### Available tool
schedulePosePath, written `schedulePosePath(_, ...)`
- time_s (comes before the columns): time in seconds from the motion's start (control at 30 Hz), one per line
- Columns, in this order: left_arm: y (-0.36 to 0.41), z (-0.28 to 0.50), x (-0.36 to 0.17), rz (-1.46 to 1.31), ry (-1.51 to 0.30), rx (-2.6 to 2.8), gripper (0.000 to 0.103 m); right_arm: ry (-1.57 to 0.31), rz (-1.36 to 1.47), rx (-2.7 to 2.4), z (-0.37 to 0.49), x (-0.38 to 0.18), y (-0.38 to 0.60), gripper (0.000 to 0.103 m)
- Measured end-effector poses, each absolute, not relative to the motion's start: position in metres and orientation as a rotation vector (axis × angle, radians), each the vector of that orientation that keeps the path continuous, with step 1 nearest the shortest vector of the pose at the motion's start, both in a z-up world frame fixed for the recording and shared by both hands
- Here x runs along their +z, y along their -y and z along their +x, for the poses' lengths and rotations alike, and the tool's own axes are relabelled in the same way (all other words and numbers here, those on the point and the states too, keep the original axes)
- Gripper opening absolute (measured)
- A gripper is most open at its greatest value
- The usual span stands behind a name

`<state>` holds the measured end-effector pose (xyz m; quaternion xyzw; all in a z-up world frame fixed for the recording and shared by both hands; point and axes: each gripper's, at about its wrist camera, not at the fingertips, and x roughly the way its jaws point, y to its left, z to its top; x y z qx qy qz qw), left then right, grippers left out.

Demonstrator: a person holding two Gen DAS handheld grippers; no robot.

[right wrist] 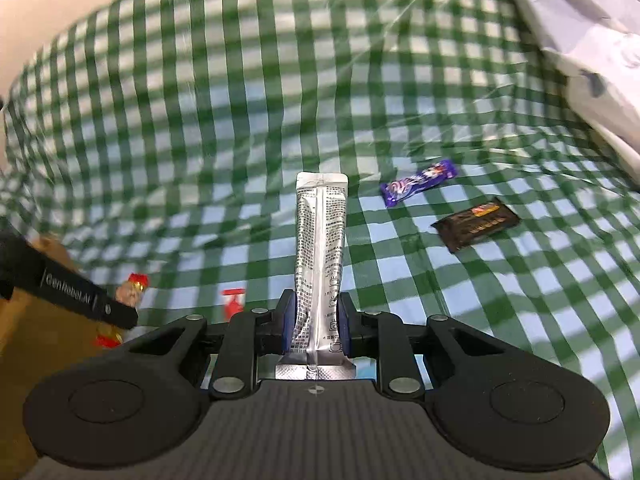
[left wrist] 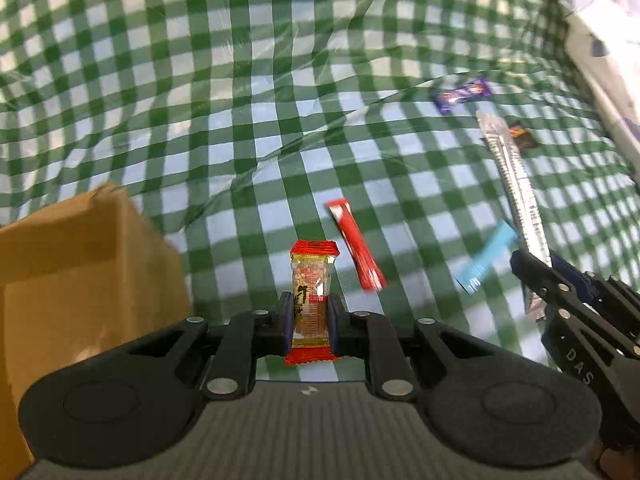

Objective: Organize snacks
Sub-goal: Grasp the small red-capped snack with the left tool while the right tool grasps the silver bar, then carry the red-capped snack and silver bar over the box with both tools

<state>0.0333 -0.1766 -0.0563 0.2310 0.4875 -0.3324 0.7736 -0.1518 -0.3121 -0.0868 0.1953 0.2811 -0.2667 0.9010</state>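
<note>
The left tool (left wrist: 308, 316) pinches a red-ended peanut bar (left wrist: 312, 280); the right tool (right wrist: 316, 320) pinches a silver sachet (right wrist: 320, 248). Four snacks (red (left wrist: 356, 246), blue (left wrist: 486, 258), purple (right wrist: 418, 182), black (right wrist: 476, 224)) remain on the desk (right wrist: 200, 120) toward its far right corner, so most sorting is left.

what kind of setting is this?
Likely a home table set up for snack sorting: green checked tablecloth under clear plastic, loose wrapped snacks such as the purple bar, and a cardboard box.

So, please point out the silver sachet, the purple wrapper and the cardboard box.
silver sachet (right wrist: 320, 240), right wrist view, middle of its printed face
purple wrapper (right wrist: 418, 182), right wrist view, centre
cardboard box (left wrist: 80, 264), left wrist view, side wall
</note>
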Motion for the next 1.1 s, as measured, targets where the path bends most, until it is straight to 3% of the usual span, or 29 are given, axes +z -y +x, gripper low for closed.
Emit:
schedulePosePath(0.43, 0.025, -0.060, 0.021, 0.455, -0.978, -0.679, 0.018, -0.577, 0.401, -0.409, -0.222, 0.004, 0.161, 0.023)
schedulePosePath(0.77, -0.101, -0.075, 0.043, 0.367, -0.964, -0.551, 0.018, -0.646, 0.348, -0.207, -0.212, 0.018, 0.046, 0.023)
schedulePosePath(1.1, -0.165, -0.073, 0.053, 0.284, -0.941, -0.494, 0.018, -0.679, 0.256, -0.131, -0.201, 0.028, -0.012, 0.023)
